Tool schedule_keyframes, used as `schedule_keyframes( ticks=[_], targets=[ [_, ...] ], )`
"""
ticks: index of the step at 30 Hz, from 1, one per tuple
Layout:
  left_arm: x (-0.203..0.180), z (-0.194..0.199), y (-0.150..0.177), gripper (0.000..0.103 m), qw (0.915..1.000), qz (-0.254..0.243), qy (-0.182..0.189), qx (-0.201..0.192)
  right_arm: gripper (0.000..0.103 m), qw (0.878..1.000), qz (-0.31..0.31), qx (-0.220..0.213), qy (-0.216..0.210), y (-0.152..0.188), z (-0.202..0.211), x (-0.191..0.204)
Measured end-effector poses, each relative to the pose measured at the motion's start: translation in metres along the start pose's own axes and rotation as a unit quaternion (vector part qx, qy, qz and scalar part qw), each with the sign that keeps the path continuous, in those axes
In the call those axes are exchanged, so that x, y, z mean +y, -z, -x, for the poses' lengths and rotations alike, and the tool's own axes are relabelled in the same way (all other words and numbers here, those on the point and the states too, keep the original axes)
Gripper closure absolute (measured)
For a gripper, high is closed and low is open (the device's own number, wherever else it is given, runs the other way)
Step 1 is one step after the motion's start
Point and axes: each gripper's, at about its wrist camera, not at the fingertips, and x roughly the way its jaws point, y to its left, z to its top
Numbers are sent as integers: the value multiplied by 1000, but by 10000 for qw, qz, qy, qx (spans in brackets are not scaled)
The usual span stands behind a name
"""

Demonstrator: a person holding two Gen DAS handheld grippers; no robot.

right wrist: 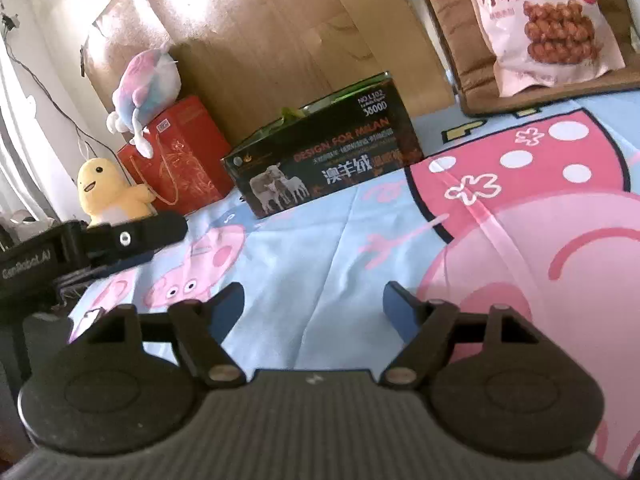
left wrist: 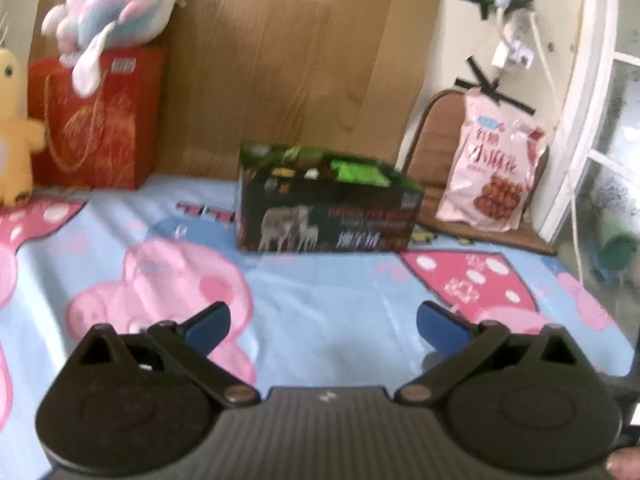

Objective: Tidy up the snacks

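A black open-topped box [left wrist: 328, 216] with sheep printed on its side stands on the cartoon bedsheet, and green packets [left wrist: 352, 170] show inside it. A pink snack bag [left wrist: 492, 168] leans upright on a brown seat pad [left wrist: 432, 140] to the box's right. My left gripper [left wrist: 322, 322] hovers over the sheet short of the box, open wide and empty. In the right wrist view the box [right wrist: 324, 156] lies ahead to the left and the pink bag [right wrist: 548, 20] is at the top right. My right gripper [right wrist: 314, 304] is open with only sheet between its fingers.
A red gift bag [left wrist: 96, 120] stands at the back left with a pink-blue plush [left wrist: 116, 12] on top and a yellow plush [left wrist: 12, 132] beside it. A wooden board [left wrist: 280, 60] backs the bed. The left gripper's black body [right wrist: 132, 236] shows in the right wrist view.
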Motion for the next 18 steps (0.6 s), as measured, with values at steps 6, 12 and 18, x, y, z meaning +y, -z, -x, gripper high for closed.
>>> schedule_keyframes(
  ticks=[6, 12, 18],
  targets=[
    [8, -5, 13, 0, 9997, 157, -55, 202, 24, 9998, 112, -118, 76, 5, 2, 0],
    [12, -8, 14, 0, 9993, 263, -65, 239, 23, 9998, 103, -140, 67, 6, 2, 0],
    [18, -9, 11, 0, 9988, 414, 79, 248, 21, 9996, -42, -250, 76, 6, 3, -4]
  ],
)
